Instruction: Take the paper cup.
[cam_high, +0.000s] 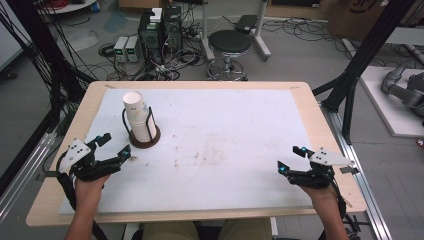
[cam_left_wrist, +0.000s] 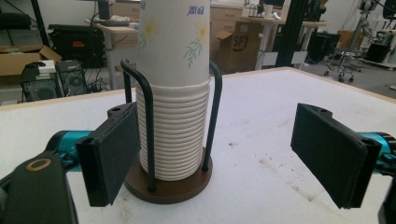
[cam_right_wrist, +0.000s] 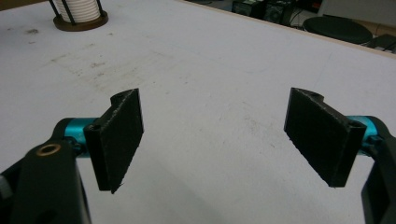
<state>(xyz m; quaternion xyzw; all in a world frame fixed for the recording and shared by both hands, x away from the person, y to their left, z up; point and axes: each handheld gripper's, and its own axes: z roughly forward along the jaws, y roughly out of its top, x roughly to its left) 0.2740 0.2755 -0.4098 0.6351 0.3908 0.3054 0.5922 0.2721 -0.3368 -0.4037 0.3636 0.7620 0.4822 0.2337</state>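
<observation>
Left gripper (cam_high: 116, 145) sat wide open just short of the cups (cam_high: 139, 120), lined up for a grab. Right gripper (cam_high: 290, 159) idled open, well apart.

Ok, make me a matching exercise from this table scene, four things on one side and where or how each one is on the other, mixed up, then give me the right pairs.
Things:
1. stack of paper cups
2. left gripper
3. right gripper
4. black stool

Places or states:
A. on the floor beyond the table's far edge
B. open, over bare white mat near the table's right edge
C. upright inside a black wire holder on a round brown base
D. open, just in front of the cup holder

Pairs: 1-C, 2-D, 3-B, 4-A
</observation>
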